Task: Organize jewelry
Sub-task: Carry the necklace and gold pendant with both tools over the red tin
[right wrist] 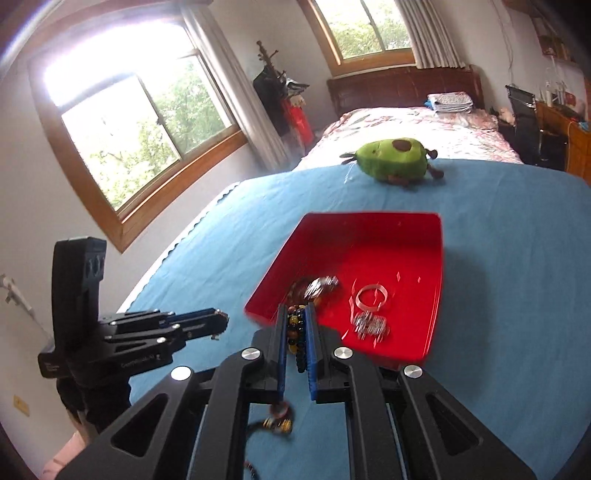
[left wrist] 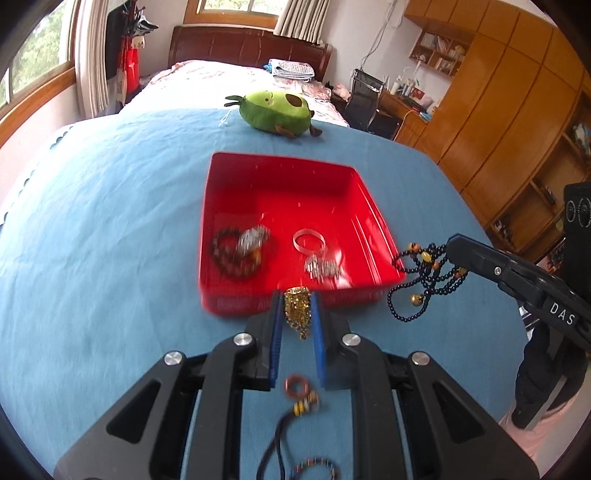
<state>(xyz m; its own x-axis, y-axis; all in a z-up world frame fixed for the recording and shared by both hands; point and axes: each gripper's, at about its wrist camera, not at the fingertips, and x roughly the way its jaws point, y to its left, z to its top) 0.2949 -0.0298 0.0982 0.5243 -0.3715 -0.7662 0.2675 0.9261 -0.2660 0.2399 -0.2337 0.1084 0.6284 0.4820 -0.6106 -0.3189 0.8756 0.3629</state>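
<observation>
The left hand-held gripper (left wrist: 297, 301), low centre of its view, pinches a glittering gold chain-mesh piece (left wrist: 296, 310) just before the glossy red plastic tray (left wrist: 373, 218). At right, the right hand-held gripper (left wrist: 448, 249) clamps a looped dark-bead necklace with amber beads (left wrist: 424, 284), dangling over the wrinkled blue bedsheet (left wrist: 110, 221).

Daylight is pouring through a wide wooden-framed window (right wrist: 136, 122) in the white wall, and green trees are showing beyond the glass. A second window (right wrist: 365, 27) is sitting above the dark wooden headboard (right wrist: 402, 86), with pale curtains (right wrist: 436, 35) hanging beside it. A floral-covered bed (right wrist: 413, 125) is stretching toward the headboard. Tall orange-brown wooden wardrobes (left wrist: 498, 96) are lining the far side, and a black office chair (left wrist: 364, 99) is standing at a cluttered wooden desk (left wrist: 406, 107).
</observation>
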